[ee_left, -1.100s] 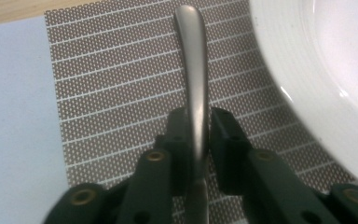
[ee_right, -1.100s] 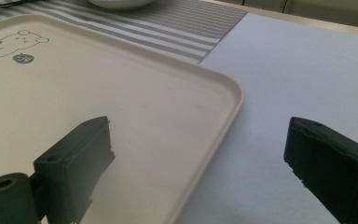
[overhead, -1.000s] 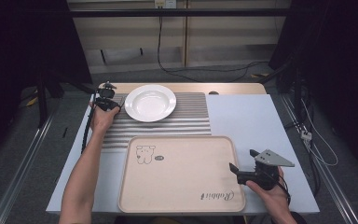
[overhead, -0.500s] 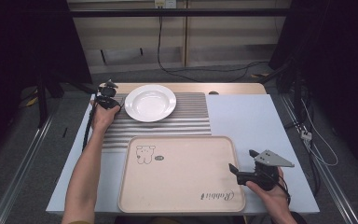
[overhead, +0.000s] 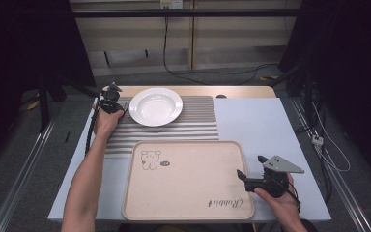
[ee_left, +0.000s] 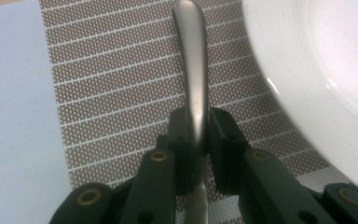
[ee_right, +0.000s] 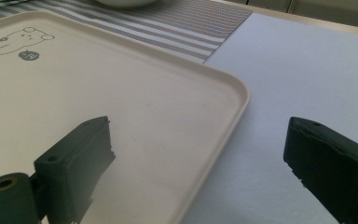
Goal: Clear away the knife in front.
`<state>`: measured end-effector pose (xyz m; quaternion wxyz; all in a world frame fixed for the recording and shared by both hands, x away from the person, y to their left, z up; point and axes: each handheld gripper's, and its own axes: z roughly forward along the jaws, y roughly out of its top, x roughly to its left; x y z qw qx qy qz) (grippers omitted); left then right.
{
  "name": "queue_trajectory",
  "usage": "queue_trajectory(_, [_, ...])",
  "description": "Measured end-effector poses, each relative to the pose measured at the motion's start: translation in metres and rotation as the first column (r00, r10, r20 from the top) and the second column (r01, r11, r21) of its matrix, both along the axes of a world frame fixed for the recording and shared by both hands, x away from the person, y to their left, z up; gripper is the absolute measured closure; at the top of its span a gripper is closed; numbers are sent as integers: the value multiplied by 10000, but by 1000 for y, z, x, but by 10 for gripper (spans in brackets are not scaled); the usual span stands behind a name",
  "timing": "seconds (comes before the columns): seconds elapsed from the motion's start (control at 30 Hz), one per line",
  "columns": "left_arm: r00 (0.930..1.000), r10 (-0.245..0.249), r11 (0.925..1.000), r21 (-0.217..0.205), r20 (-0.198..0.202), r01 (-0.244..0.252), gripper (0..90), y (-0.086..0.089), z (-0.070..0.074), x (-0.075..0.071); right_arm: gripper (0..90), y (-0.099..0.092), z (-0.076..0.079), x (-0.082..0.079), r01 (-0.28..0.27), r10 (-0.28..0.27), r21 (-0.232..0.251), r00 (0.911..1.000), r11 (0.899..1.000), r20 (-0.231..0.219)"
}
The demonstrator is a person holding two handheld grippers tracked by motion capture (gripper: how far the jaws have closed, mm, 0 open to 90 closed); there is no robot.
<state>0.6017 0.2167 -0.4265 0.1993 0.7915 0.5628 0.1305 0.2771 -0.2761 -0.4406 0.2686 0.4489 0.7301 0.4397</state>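
On the pale blue-white rectangular table (overhead: 265,130), counted from largest to smallest, lie one beige rounded plastic tray (overhead: 188,181) printed with a bear drawing, one brown-and-white striped woven placemat (overhead: 193,123), one round white ceramic plate (overhead: 155,106) and one slim brushed-metal utensil handle (ee_left: 193,70); two black hand-held grippers work over them. From above, the tray sits at the near edge with the placemat just beyond it and the plate resting on the mat's far left part. The left gripper (overhead: 110,102) hangs at the mat's left edge, just beside the plate, but from that height what it holds cannot be made out. The left gripper view settles it: the left gripper (ee_left: 198,126) has its two jaws pinched narrowly on the metal handle, which runs up between the pads over the mat's dotted weave, with the plate's rim curving past at the right; the utensil's working end is hidden behind the jaws. The right gripper (overhead: 251,175), seen from above at the tray's near right corner, looks merely dark there; the right gripper view shows the right gripper (ee_right: 196,163) spread wide and holding nothing, one jaw over the tray and the other over the bare table, the tray's raised rim passing between them.
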Motion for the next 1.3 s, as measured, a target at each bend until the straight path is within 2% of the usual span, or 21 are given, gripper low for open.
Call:
queue_trajectory(0.3, [10000, 32, 10000, -63, 88, -32, 800, 5, 7, -4, 82, -1, 0, 0, 1, -1, 29, 10000, 10000, 27])
queue_trajectory(0.47, [9998, -177, 9998, 38, 30, 177, 800, 5, 12, -9, 81, 0, 0, 0, -5, 5, 16, 10000, 10000, 25])
queue_trajectory(1.1, [9944, -804, 9966, 245, 681, 789, 800, 4, 44, -35, 81, -1, 0, 0, 11, -11, 4, 10000, 10000, 48])
queue_trajectory(1.3, [9914, -959, 9954, 10, 888, 962, 800, 6, 53, -46, 81, 0, 1, 0, 51, -51, -47, 10000, 10000, 50])
